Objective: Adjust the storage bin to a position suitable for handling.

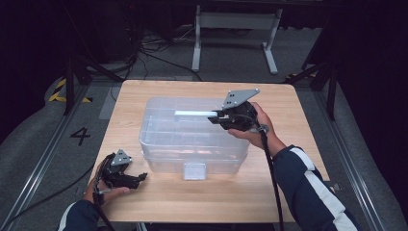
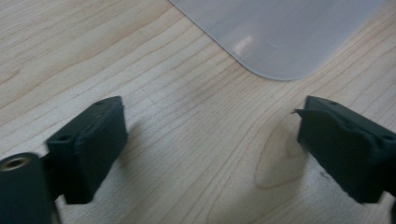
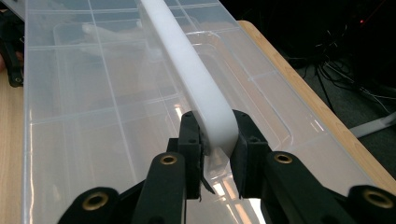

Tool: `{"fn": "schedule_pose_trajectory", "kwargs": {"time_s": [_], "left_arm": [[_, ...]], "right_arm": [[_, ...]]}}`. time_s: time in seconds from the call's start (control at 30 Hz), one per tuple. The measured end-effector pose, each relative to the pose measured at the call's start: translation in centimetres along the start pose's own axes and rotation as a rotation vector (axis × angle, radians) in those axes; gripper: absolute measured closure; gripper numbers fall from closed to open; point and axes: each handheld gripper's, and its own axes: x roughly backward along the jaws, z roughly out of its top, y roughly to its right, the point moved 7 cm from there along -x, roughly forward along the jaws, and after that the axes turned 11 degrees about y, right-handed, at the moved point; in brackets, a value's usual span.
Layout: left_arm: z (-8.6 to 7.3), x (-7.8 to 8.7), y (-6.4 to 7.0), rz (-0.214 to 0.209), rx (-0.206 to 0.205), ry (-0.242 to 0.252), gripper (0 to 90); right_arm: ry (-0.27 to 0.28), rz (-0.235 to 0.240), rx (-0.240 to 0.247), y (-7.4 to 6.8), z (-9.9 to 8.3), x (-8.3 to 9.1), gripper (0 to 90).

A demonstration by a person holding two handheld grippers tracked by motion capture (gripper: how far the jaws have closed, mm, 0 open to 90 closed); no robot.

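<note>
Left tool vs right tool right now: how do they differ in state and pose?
The left tool is open, its jaws wide apart with nothing between them; the right tool is shut on the white handle. The left tool sits low over the wooden table, beside a corner of the clear plastic box; the right tool is held above the box's lid. Both are black two-jaw tools, each held in a person's hand.

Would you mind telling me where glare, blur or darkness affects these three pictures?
High view: the surroundings are dark and the table is brightly lit. Left gripper view: the box corner is soft and shows a small glare spot. Right gripper view: bright reflections streak the clear box lid beside the white handle.
</note>
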Motion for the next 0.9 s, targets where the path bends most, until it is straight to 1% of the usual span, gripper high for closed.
{"fn": "schedule_pose_trajectory", "kwargs": {"time_s": [0.07, 0.13, 0.17, 0.27, 0.3, 0.33, 0.37, 0.4, 0.47, 0.53, 0.57, 0.6, 0.63, 0.7, 0.73, 0.83, 0.87, 0.9], "left_arm": [[0.1, 0.1, -0.1, 0.004, -0.008, -0.001, 17.7], [0.1, 0.1, 0.1, -0.001, -0.003, -0.004, 22.6], [0.2, 0.3, 0.1, 0.003, -0.013, -0.006, 24.7], [0.4, 0.4, 0.1, 0.006, -0.019, -0.001, 27.0], [0.5, 0.5, 0.2, 0.006, -0.011, 0.009, 27.0], [0.9, 0.9, 0.1, 0.010, -0.016, 0.032, 30.1], [1.1, 1.0, 0.3, 0.016, -0.005, 0.047, 31.4], [1.1, 1.0, 0.3, 0.016, -0.005, 0.047, 32.5], [1.8, 1.6, 0.3, 0.019, -0.020, 0.078, 35.1], [2.0, 1.9, 0.3, 0.022, -0.025, 0.084, 37.5], [2.4, 2.3, 0.3, 0.027, -0.030, 0.102, 38.7], [2.6, 2.5, 0.4, 0.024, -0.028, 0.110, 39.6], [2.8, 2.6, 0.3, 0.029, -0.040, 0.120, 40.5], [2.9, 2.9, 0.3, 0.031, -0.036, 0.117, 43.5], [3.3, 3.2, 0.4, 0.028, -0.036, 0.142, 44.3], [3.5, 3.5, 0.4, 0.032, -0.029, 0.144, 46.6], [3.7, 3.6, 0.4, 0.025, -0.028, 0.156, 46.6], [3.9, 3.7, 0.4, 0.023, -0.031, 0.158, 48.5]], "right_arm": [[0.001, 0.004, -0.004, 0.0, 0.0, 0.0, 76.5], [0.002, 0.004, -0.010, 0.1, 0.0, 0.0, 76.5], [0.002, 0.004, -0.012, 0.1, 0.1, 0.0, 76.4], [0.000, 0.008, -0.013, 0.3, 0.2, 0.0, 76.4], [0.000, 0.008, -0.013, 0.3, 0.2, 0.0, 76.4], [0.001, 0.007, -0.016, 0.4, 0.2, 0.0, 76.3], [-0.001, 0.005, -0.020, 0.5, 0.3, 0.0, 76.2], [-0.003, 0.007, -0.017, 0.5, 0.4, 0.0, 76.1], [-0.007, 0.005, -0.022, 0.7, 0.6, 0.0, 75.9], [-0.010, 0.003, -0.025, 0.8, 0.7, 0.0, 75.7], [-0.015, 0.002, -0.027, 0.9, 0.8, 0.0, 75.5], [-0.017, 0.003, -0.028, 1.0, 0.9, 0.0, 75.4], [-0.018, 0.001, -0.030, 1.1, 1.0, 0.0, 75.2], [-0.018, 0.001, -0.031, 1.1, 1.0, 0.0, 75.1], [-0.021, 0.000, -0.033, 1.3, 1.2, 0.0, 74.8], [-0.022, -0.002, -0.033, 1.4, 1.3, 0.0, 74.6], [-0.022, -0.002, -0.033, 1.4, 1.3, 0.0, 74.6], [-0.020, -0.004, -0.035, 1.5, 1.5, 0.0, 74.4]]}}
